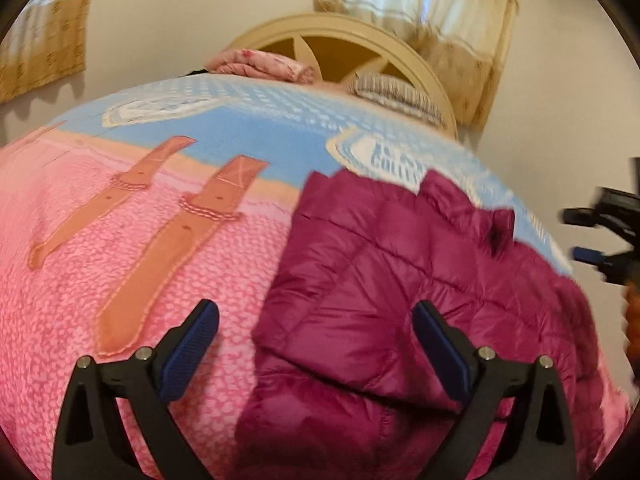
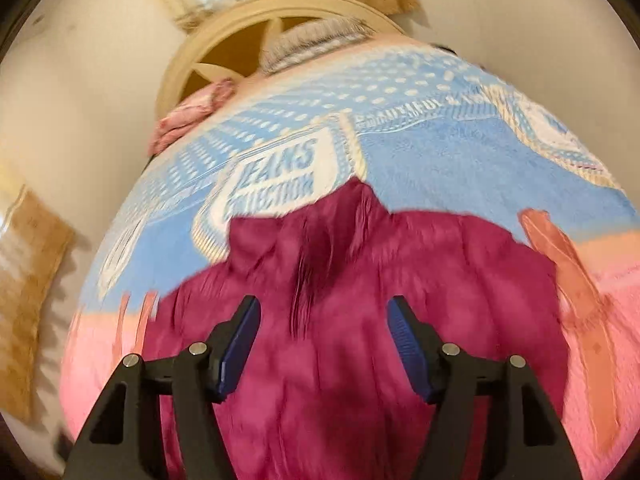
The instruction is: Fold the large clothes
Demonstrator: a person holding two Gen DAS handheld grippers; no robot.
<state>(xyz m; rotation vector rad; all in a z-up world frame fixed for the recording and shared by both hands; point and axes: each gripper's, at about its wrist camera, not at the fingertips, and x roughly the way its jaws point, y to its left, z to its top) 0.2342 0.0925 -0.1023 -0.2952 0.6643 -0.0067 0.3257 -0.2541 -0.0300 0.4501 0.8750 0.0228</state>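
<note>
A magenta quilted puffer jacket lies spread on the bed, partly folded, with a folded edge near its left side. My left gripper is open and empty, held above the jacket's left edge. The jacket also fills the middle of the right wrist view, blurred by motion. My right gripper is open and empty above the jacket's middle. The right gripper also shows at the right edge of the left wrist view.
The bed is covered by a pink and blue blanket with printed belt straps and a "JEANS COLLECTION" label. A folded pink quilt, a striped pillow and a cream headboard stand at the far end. Curtains hang behind.
</note>
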